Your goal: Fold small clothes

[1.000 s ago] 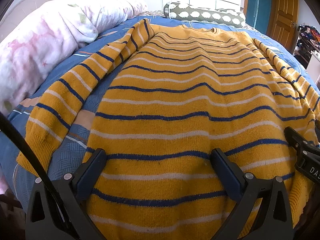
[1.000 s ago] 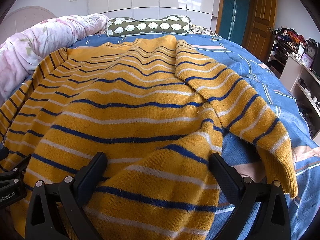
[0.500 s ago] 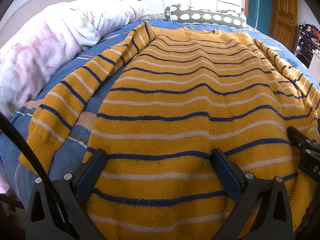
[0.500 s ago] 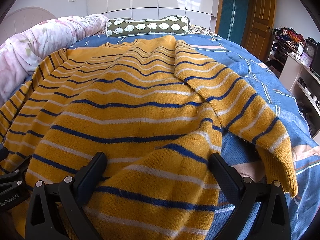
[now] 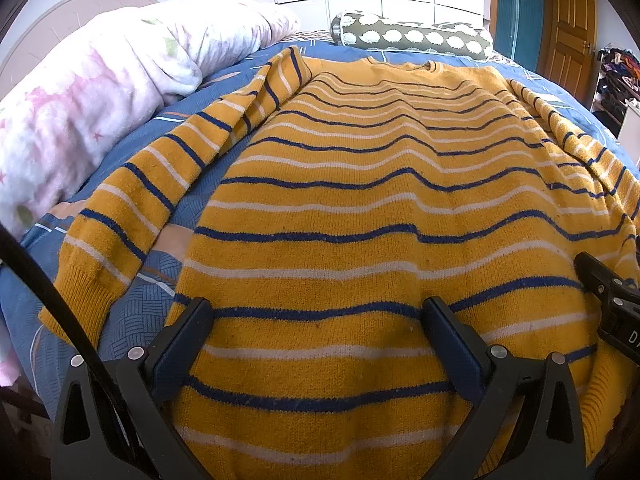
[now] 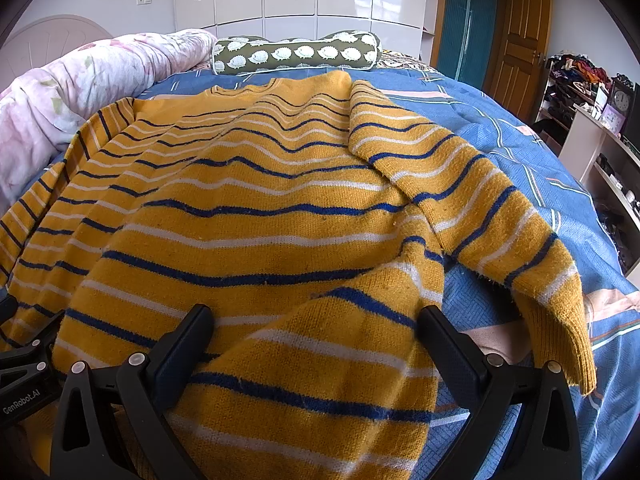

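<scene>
Item: striped sweater [image 5: 360, 208], mustard-yellow knit with navy and white bands; lies spread on the blue bedspread [image 6: 520, 152], neckline toward the far bolster pillow [image 6: 296, 54], hem nearest both cameras; one sleeve [image 5: 132, 216] angled out toward the pink quilt [image 5: 80, 92], the other sleeve [image 6: 500, 220] laid diagonally over the bedspread with its cuff drooping near the bed edge; the right hem corner is rucked up and doubled over itself. Left gripper [image 5: 316, 320]: jaws spread wide over the hem, fabric lying between them but not pinched; holds nothing. Right gripper [image 6: 312, 320]: likewise wide open, straddling the raised hem corner, nothing clamped. Handling, by judgement: soft, limp, fairly thick knit; light but with enough weight to sag and stretch when lifted from one point; fuzzy surface should grip the pads well, little risk of slipping; not fragile, though loose stitches could snag. Recommended hold: ribbed hem corners or sleeve cuffs, where the knit is denser; pinch both layers together; lift both sides evenly to avoid dragging the body askew.
</scene>
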`<state>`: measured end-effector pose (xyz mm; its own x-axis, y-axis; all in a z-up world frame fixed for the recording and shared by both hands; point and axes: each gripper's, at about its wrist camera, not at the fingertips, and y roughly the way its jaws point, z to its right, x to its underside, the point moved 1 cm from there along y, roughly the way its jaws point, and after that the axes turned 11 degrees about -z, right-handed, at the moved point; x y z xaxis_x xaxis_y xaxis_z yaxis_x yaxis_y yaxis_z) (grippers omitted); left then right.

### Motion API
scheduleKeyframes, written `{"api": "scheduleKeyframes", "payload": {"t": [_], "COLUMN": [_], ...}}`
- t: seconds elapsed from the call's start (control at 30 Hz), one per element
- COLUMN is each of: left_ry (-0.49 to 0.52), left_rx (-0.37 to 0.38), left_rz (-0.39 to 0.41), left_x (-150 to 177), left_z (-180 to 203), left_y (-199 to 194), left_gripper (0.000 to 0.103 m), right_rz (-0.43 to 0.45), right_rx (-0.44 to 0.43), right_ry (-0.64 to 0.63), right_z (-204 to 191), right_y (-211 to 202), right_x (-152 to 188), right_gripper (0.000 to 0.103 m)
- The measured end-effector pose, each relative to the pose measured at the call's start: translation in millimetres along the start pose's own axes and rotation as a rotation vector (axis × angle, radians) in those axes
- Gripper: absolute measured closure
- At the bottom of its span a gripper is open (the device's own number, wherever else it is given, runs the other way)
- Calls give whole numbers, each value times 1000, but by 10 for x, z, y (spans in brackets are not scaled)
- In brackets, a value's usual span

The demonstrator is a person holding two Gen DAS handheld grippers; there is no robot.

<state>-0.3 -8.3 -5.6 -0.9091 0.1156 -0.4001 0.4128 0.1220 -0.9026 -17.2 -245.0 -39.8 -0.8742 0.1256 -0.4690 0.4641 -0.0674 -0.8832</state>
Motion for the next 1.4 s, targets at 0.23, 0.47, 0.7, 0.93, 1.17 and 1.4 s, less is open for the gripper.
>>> {"api": "scheduleKeyframes", "payload": {"t": [0.23,0.47,0.7,0.93,1.17,1.4], "left_ry": [0,-1,-2,32,-24,14], "left_rx": [0,-3,-2,89,148,68], "left_rz": [4,7,2,-80,29,-144], "left_x": [8,12,8,-47,-642,-1275], "left_z": [0,2,-1,-1,-590,-1122], "left_y": [-3,-6,0,-245,-622,444], "left_gripper": [0,0,0,45,22,29], "right_rz": [0,0,0,1,3,5], "right_rx": [-1,-2,-4,-9,-2,16], "right_ry": [0,2,4,7,5,1], "right_z": [7,-4,-4,-17,-21,-51], "right_y": [0,0,1,0,-4,-8], "right_x": [-1,1,-1,-4,4,13], "right_gripper": [0,0,0,0,0,0]}}
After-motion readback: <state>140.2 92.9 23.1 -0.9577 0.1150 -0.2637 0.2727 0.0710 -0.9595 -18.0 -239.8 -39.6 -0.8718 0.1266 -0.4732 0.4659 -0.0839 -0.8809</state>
